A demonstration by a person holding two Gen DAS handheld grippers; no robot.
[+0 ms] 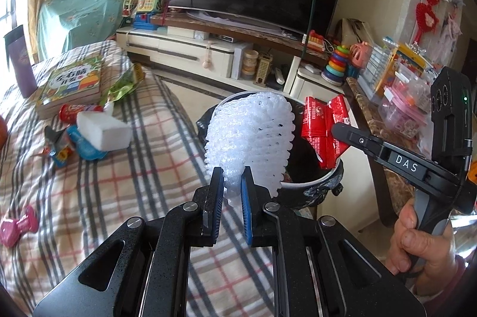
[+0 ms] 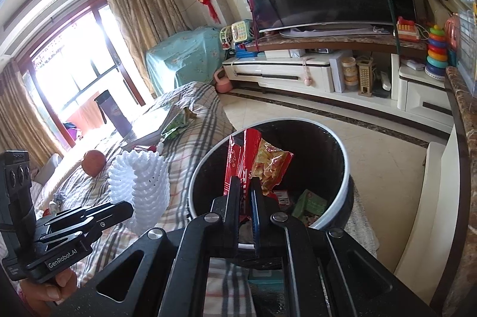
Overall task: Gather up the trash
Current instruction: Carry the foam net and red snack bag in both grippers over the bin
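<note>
In the left wrist view, the left gripper is nearly shut, its jaws pinched on the lower edge of a white foam fruit net. The net stands up from the pads at about twelve o'clock, in front of the near rim of the black trash bin. It looks feather-light, soft and springy; a pinch on one edge, as here, seems enough, and it will likely flop or spring when let go. At two o'clock from the net, the right gripper comes in from the right, a hand on its handle, its tips clamped on a red snack wrapper held over the bin's mouth. More litter lies on the checked blanket at nine to ten o'clock: a white foam block, small wrappers and a green packet beside a book. In the right wrist view, the right gripper is closed almost fully on the red snack wrapper, which rises from the pads at twelve o'clock with a yellow crumpled side toward one o'clock. Thin, crinkly and slick, it weighs almost nothing and is best gripped across a flat fold. The trash bin opens directly beyond, scraps already at its bottom. At nine o'clock the left gripper holds the white foam fruit net just outside the bin's rim, over the checked blanket.
</note>
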